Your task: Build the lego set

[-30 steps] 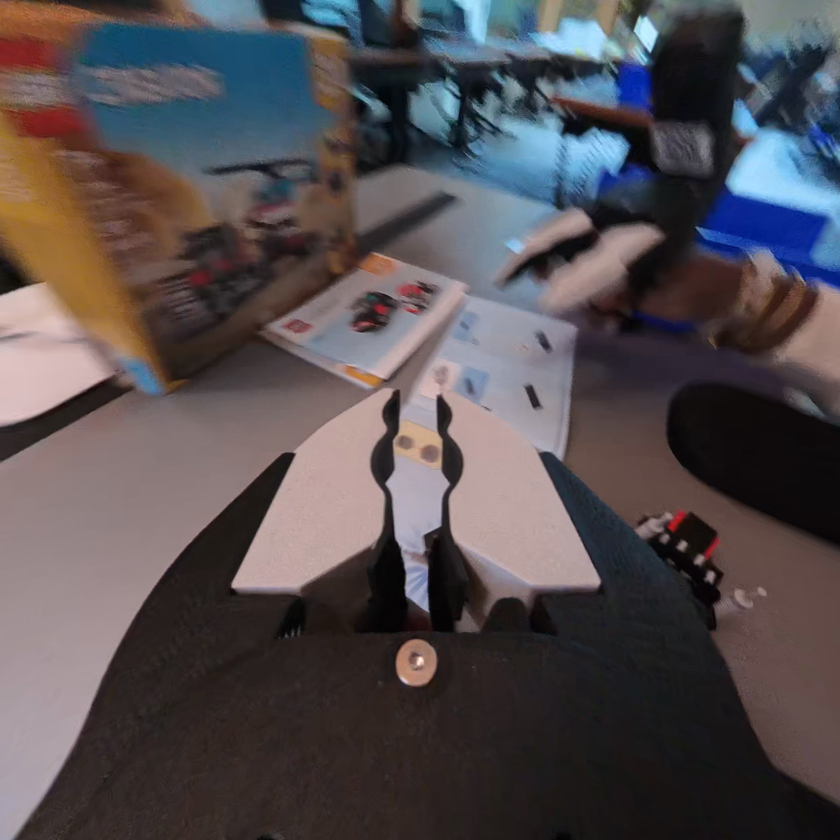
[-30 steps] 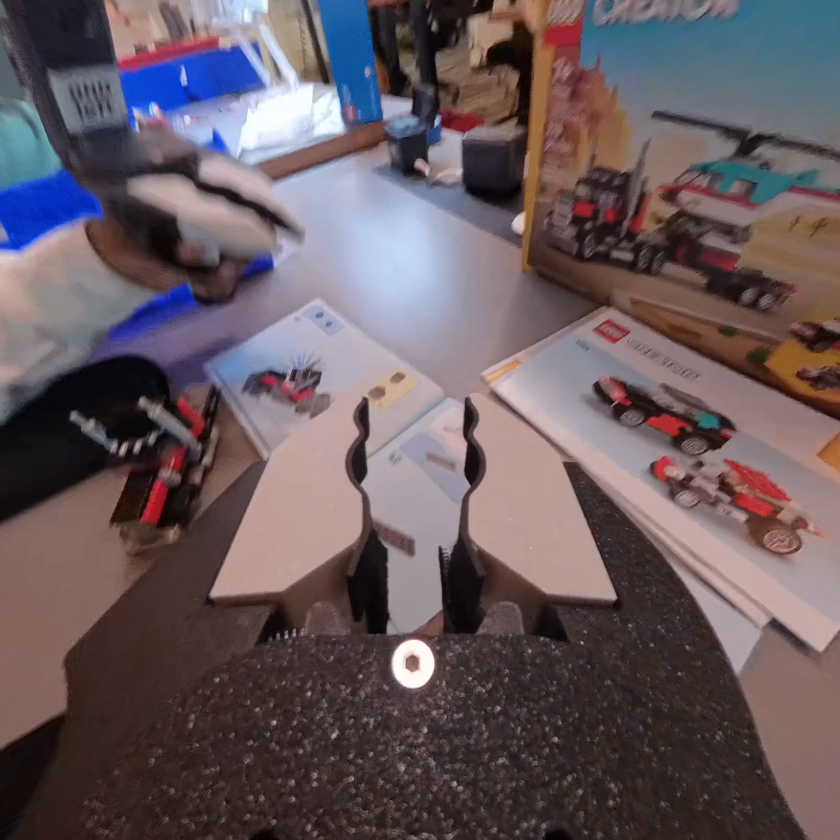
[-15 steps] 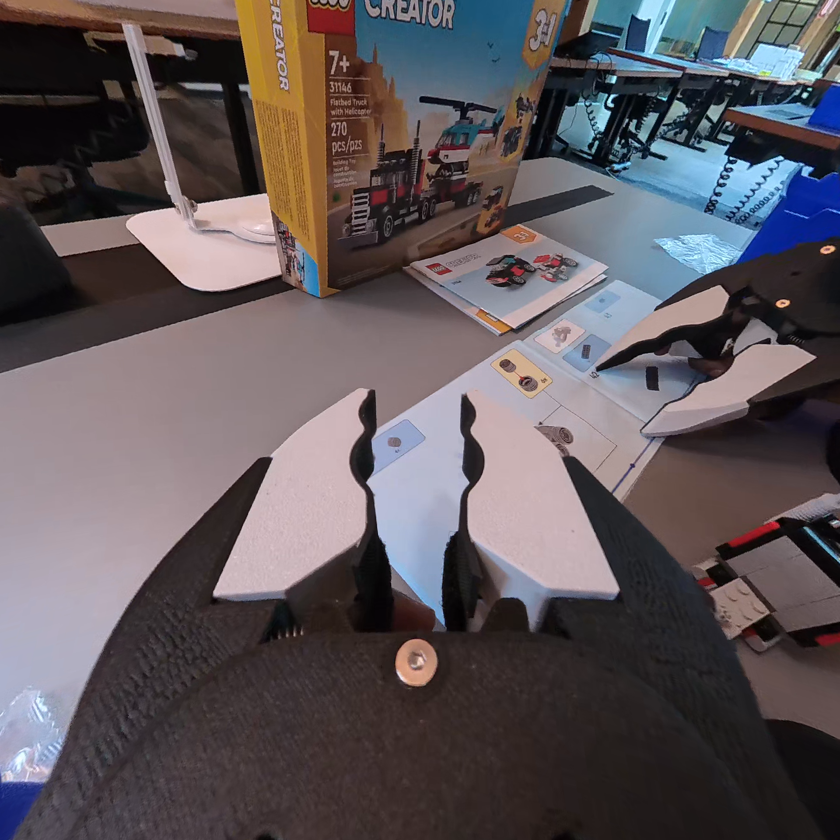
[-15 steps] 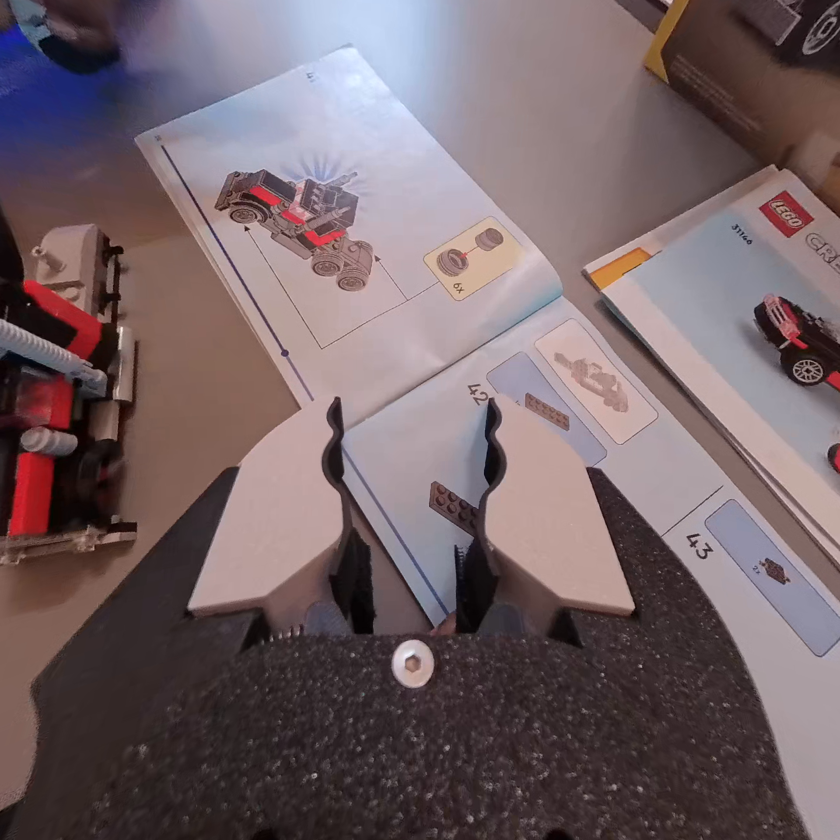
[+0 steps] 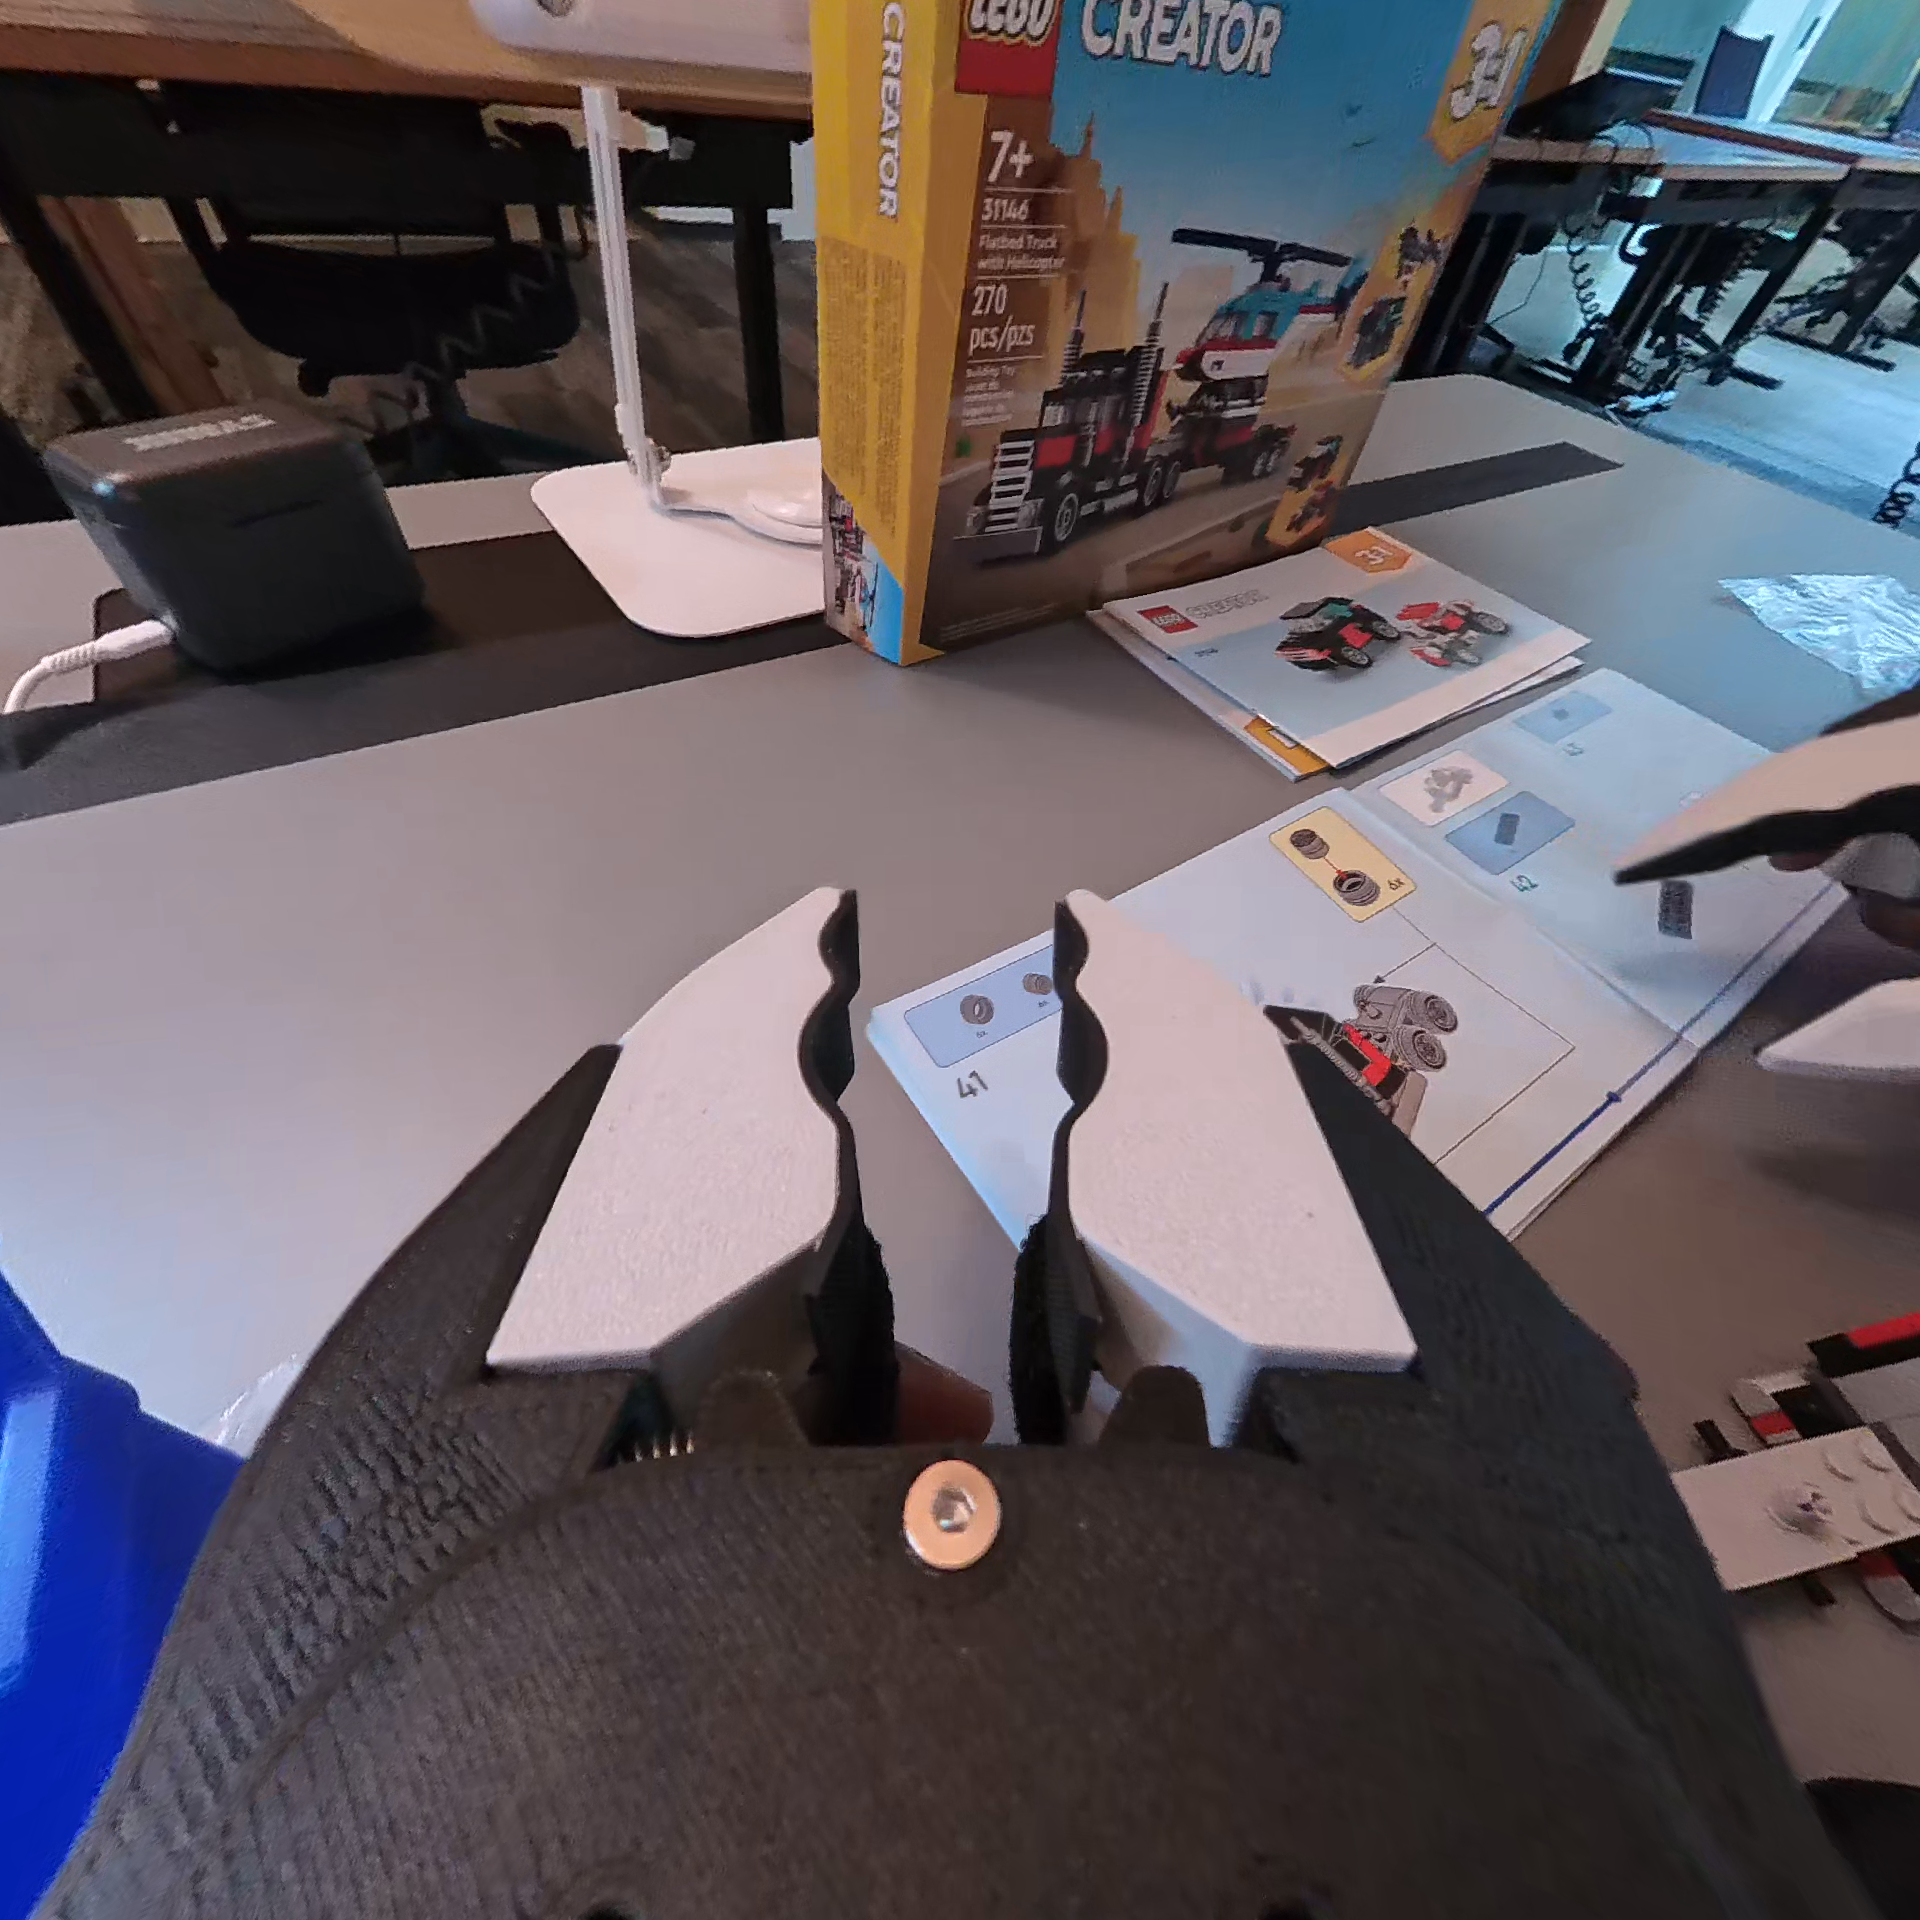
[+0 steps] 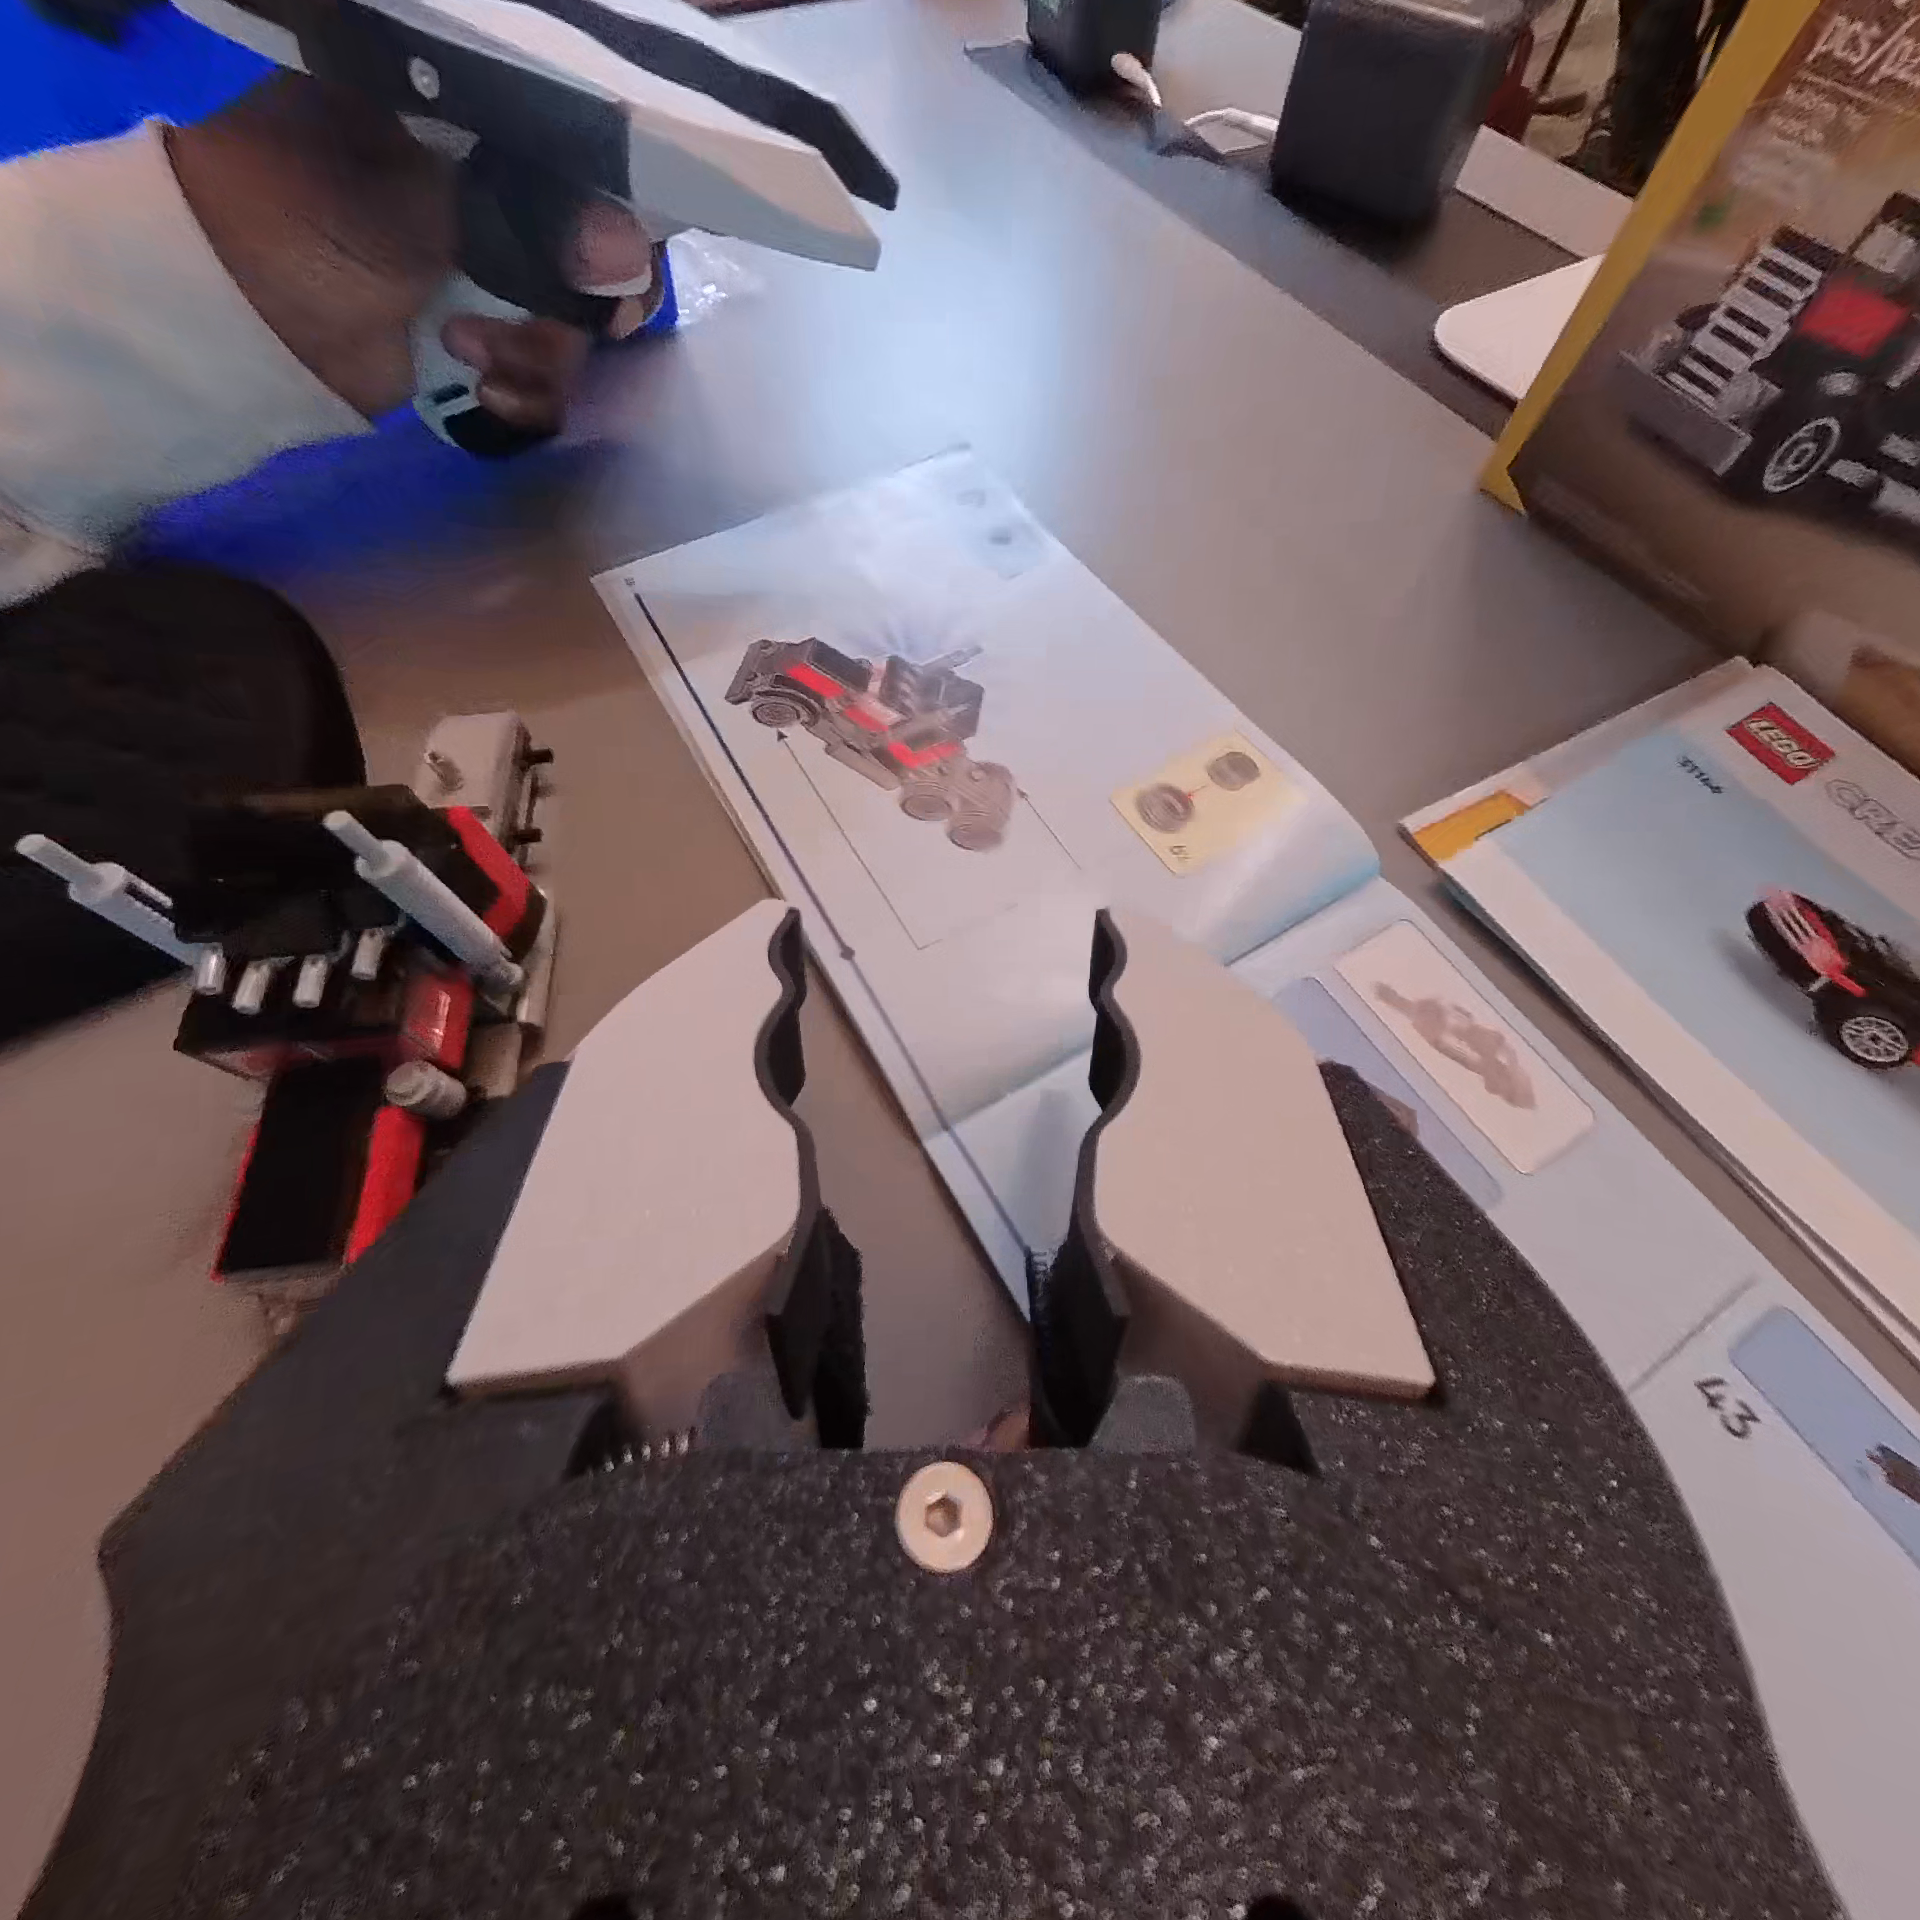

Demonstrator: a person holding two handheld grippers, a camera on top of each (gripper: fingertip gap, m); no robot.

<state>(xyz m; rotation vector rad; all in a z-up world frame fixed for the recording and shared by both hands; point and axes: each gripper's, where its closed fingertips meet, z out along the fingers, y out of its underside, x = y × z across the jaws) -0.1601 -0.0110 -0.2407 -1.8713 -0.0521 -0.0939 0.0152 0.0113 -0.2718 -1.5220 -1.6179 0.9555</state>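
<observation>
Black and red plastic, with grey exhaust stacks poking up: the half-built truck [image 6: 364, 997] lies at the left edge of my right wrist view, on the grey table [image 5: 343, 935], just beside the open instruction booklet [image 6: 935, 665]. In my left wrist view only its flat grey and red end [image 5: 1829, 1455] shows, low at the right edge.

I judge it light and rigid as a whole, but brittle at the joints. The thin stacks and small studs would likely pop off under a sideways squeeze, so I would take it across the broad black body, low down, never by the stacks. The smooth plastic may slip against my pads, so a square grip on flat faces seems wisest.

My right gripper [image 6: 940, 935] stands wide apart with nothing between the fingers, hanging over the booklet's lower page. My left gripper [image 5: 956, 914] is parted more narrowly and also empty, over the booklet's near corner.

A small dark plate [image 5: 1675, 909] lies on the booklet at the right of the left view, near my other gripper's tip; I cannot tell whether they touch. Motion blur softens the truck in the right view, so how its parts join is unclear, and its underside is hidden. The lego box [image 5: 1122, 312] is cut off at the top of the frame.
</observation>
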